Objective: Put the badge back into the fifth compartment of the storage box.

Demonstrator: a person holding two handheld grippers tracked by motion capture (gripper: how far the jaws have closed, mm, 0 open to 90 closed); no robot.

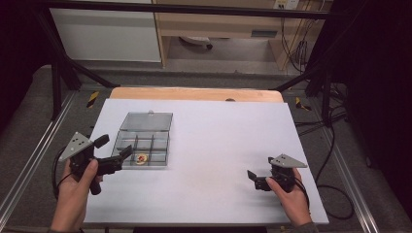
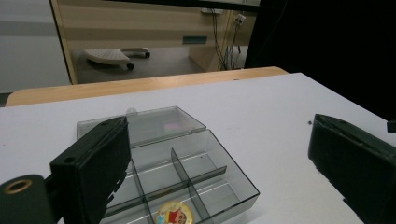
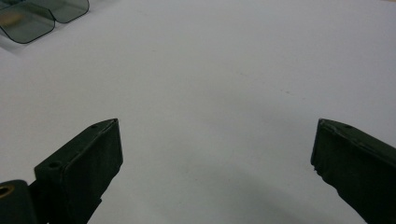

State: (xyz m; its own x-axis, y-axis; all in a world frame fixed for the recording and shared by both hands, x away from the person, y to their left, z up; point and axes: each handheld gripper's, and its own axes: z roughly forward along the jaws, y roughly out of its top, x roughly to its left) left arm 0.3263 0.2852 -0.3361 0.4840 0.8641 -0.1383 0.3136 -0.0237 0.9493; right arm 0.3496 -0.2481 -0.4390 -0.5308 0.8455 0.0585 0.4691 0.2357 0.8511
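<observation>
At the left of the bench, my left gripper (image 1: 115, 151), jaws apart, hovers beside the clear compartment box (image 1: 145, 141) holding a round badge (image 1: 141, 158); the box looks light, stiff, slippery, best gripped by its wall, while my right gripper (image 1: 256, 177) waits open.

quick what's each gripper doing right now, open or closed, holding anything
Left gripper: open, holding nothing, beside the clear divided box.
Right gripper: open, holding nothing, over bare table.

We hold the left gripper (image 1: 116, 148), jaws spread, at a clear compartment box (image 1: 145, 141) containing a round badge (image 1: 141, 158); the right gripper (image 1: 257, 178) rests well apart.
</observation>
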